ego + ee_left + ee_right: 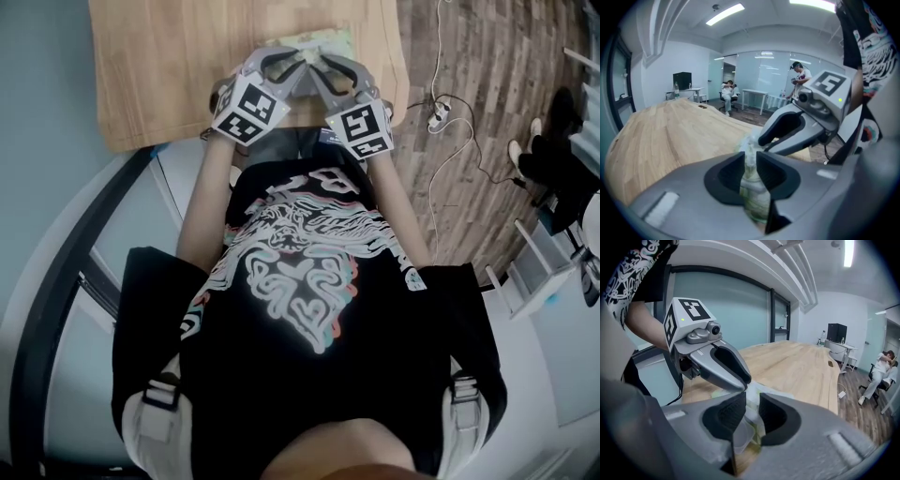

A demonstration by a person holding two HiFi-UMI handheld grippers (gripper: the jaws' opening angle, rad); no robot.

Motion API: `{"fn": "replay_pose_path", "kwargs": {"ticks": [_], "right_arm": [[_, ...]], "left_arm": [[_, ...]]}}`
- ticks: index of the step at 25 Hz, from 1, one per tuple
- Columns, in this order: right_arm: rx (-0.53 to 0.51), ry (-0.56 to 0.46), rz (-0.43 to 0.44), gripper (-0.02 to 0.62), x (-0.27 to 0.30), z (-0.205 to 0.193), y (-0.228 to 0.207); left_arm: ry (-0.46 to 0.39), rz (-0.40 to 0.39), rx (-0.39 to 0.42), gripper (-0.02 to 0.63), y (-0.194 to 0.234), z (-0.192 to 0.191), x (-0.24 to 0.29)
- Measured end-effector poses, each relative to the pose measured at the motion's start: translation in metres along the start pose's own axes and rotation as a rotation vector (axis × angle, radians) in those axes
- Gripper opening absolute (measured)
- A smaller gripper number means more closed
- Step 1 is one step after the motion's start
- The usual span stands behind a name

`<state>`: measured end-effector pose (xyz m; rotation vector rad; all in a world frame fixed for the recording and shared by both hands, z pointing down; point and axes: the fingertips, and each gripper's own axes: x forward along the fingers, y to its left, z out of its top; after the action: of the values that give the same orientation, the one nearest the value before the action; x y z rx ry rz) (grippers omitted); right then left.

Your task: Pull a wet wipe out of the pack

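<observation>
Wipe pack (330,39), at both jaws' tips (parted)

"What colour was the pack (323,39)?"

"Pale green and white, on a light wood-grain table (159,75)."

"The grippers?"

"The left gripper (750,159) and right gripper (753,401) were grey with black pads and black-and-white square markers."

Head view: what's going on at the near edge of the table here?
A person holds a claw in each hand over a wet wipe pack that lies at the near edge of a wooden table. The left claw and the right claw point down at the pack from either side, tips close together. Both sets of jaws stand slightly apart with the pack showing in the gaps. Neither seems to press on anything yet.
</observation>
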<state>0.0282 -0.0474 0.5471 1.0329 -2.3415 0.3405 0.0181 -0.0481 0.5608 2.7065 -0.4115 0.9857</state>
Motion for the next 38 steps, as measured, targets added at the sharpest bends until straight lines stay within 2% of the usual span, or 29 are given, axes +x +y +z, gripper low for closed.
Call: {"fn": "replay_pose_path", "kwargs": {"ticks": [11, 21, 23, 27, 34, 38], "right_arm": [[0.017, -0.008, 0.008, 0.087, -0.001, -0.001, 0.0], [0.021, -0.02, 0.006, 0.086, -0.004, 0.004, 0.001], [-0.009, -0.028, 0.013, 0.078, -0.003, 0.01, 0.003], [-0.041, -0.04, 0.032, 0.078, 0.0, 0.015, 0.003], [-0.079, 0.015, 0.063, 0.078, 0.008, 0.009, 0.008], [-0.104, 0.032, 0.059, 0.078, 0.009, 0.008, 0.008]], "left_arm": [[0.039, -0.056, -0.018, 0.05, -0.003, -0.001, 0.01], [0.05, -0.067, -0.023, 0.002, -0.004, 0.004, 0.011], [0.036, -0.071, -0.059, 0.0, -0.002, 0.005, 0.009], [-0.019, -0.099, -0.213, -0.002, 0.008, 0.001, 0.007], [-0.053, -0.13, -0.322, -0.003, 0.015, 0.003, 0.0], [-0.058, -0.131, -0.326, -0.003, 0.013, 0.004, -0.002]]}}
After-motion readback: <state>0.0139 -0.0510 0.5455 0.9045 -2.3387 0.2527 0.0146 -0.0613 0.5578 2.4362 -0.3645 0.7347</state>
